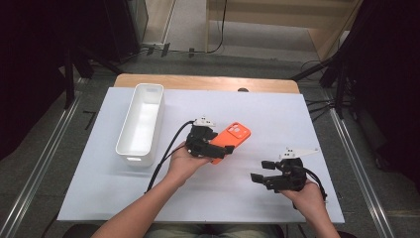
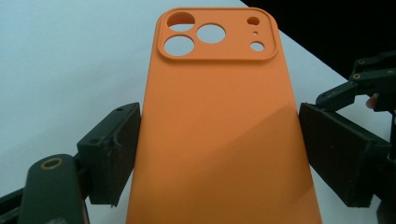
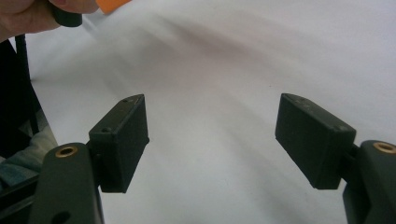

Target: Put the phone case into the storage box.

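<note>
Now left gripper [image 2: 219, 154] clamps orange phone case [image 2: 219, 121].

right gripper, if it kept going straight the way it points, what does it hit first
Probably the white table cover: the open right gripper holds nothing and points low across it; the left hand sits off that line.

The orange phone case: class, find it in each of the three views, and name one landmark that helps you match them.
High view: the orange phone case lies centre, clamped in the left gripper.
Left gripper view: the case runs up the middle, between both pads.
Right gripper view: an orange corner at the top edge, left.
Shared landmark: the white table sheet.
</note>
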